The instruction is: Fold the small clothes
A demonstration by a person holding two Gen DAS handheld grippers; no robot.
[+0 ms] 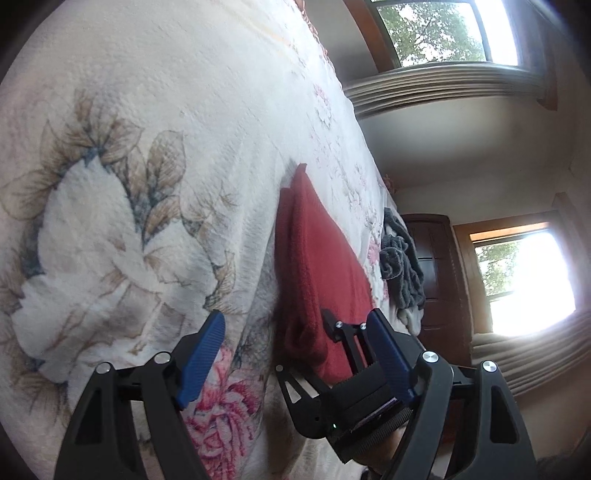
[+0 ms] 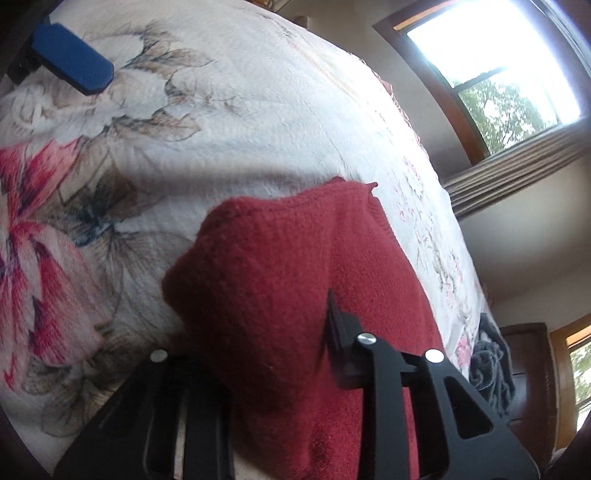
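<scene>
A folded red knitted cloth (image 1: pixel 317 251) lies on the bed, stretching away from both grippers. My left gripper (image 1: pixel 295 317) is open, and its blue pads (image 1: pixel 203 354) stand wide on either side of the cloth's near end without touching it. My right gripper (image 1: pixel 306 347) sits between them, closed on that near end. In the right wrist view the red cloth (image 2: pixel 280 266) bulges up over my right gripper (image 2: pixel 258 325). There it hides the left finger, and only the black right finger (image 2: pixel 332 325) shows. A blue pad of the left gripper (image 2: pixel 70 62) appears at the upper left.
The bed carries a white blanket with a flower print (image 1: pixel 147 110). A crumpled grey cloth (image 1: pixel 402 266) lies further along the bed near its edge. Beyond the bed are windows (image 1: pixel 436 33), a dark wooden door (image 1: pixel 436 273) and striped curtains.
</scene>
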